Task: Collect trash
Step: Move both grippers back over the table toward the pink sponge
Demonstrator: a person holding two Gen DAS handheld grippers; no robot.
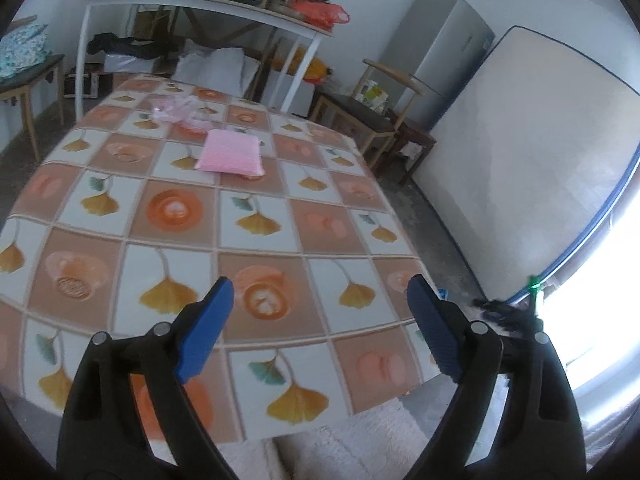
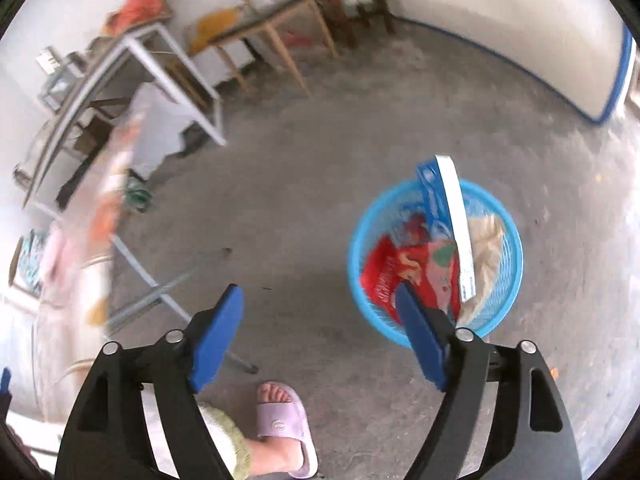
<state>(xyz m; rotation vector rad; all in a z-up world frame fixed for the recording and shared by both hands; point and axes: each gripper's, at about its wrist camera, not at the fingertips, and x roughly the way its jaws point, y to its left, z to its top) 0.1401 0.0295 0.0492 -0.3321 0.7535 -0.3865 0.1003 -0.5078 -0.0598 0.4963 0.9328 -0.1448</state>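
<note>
In the left wrist view my left gripper [image 1: 320,300] is open and empty above the near part of a table with a patterned cloth [image 1: 168,216]. A pink packet [image 1: 233,155] lies farther back on the cloth, with crumpled pink wrapping [image 1: 180,112] behind it. In the right wrist view my right gripper [image 2: 318,312] is open and empty over the concrete floor. A blue mesh trash basket [image 2: 508,280] stands on the floor to its right, holding a red wrapper [image 2: 404,272], a blue and white box [image 2: 448,208] and beige paper [image 2: 488,248].
A chair [image 1: 372,116], a grey fridge [image 1: 440,52] and a leaning mattress [image 1: 540,152] stand right of the table. A white shelf table [image 1: 200,4] with clutter is behind. The person's foot in a purple slipper [image 2: 284,420] is near my right gripper.
</note>
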